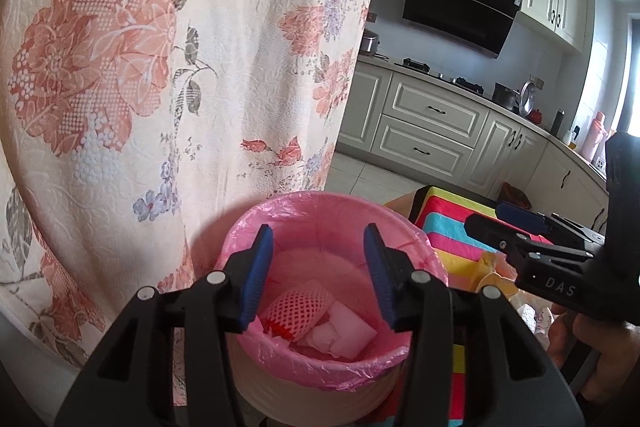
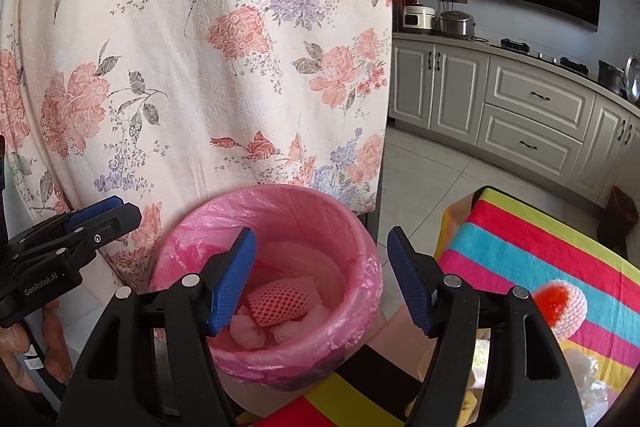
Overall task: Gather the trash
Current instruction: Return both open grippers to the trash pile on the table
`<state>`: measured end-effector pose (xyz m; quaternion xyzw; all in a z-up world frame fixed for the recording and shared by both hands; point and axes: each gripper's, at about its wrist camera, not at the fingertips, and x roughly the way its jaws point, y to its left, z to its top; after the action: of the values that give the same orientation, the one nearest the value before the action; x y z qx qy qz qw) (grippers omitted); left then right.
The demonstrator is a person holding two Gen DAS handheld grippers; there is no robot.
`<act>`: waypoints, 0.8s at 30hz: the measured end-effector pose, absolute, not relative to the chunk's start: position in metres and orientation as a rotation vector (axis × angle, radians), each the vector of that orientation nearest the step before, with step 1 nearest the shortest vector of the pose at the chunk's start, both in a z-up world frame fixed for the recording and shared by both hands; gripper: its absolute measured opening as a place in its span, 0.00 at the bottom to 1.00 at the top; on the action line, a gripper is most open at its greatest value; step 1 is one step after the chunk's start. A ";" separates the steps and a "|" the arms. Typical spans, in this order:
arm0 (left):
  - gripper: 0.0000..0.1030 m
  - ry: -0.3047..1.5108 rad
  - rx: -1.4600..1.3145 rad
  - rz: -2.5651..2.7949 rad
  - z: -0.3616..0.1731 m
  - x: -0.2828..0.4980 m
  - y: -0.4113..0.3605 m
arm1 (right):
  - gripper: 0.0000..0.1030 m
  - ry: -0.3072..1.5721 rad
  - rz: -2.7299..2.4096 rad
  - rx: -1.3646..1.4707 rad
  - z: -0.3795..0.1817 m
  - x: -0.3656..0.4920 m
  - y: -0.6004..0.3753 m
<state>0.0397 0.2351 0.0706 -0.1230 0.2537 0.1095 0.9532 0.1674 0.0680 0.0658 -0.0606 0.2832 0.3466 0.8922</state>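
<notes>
You are at the drop-off stage of collecting trash: both tools hang over the bin [image 2: 280, 267], and neither has anything in it. Your left tool [image 1: 318, 267] stands part open with only air between its blue ribbed pads. Your right tool [image 2: 320, 279] stands wider, also empty.

The trash is already down inside the bin: a pink foam net sleeve [image 2: 284, 301] lies on top of pale crumpled tissue wads [image 2: 248, 331]. From the left wrist view the same net [image 1: 298, 311] sits beside folded white paper.

The bin is round, light-walled and lined with a thin, glossy, crinkled pink plastic bag [image 1: 340, 359] folded over its rim. Behind it hangs a soft floral cloth [image 1: 160, 87] with an embossed weave.

Judging from this, the next move is to fetch more. On the striped tabletop [image 2: 540, 259] to the right lies 1 more rounded piece, white foam net around something orange-red [image 2: 560, 303]. It looks light and squashy, so close gently on its middle, then carry it over the rim without snagging the loose liner.
</notes>
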 end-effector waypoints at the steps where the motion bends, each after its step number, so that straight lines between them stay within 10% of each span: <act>1: 0.46 0.517 -0.246 0.220 0.071 0.040 0.233 | 0.63 0.586 0.715 -0.124 0.066 0.167 0.065; 24: 0.51 0.569 -0.180 0.085 0.067 0.039 0.133 | 0.71 0.576 0.437 -0.022 0.055 0.128 -0.119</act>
<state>0.0393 0.1332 0.0673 -0.0888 0.2802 0.0419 0.9549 0.1280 -0.1185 0.0552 -0.0109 0.2816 0.2137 0.9354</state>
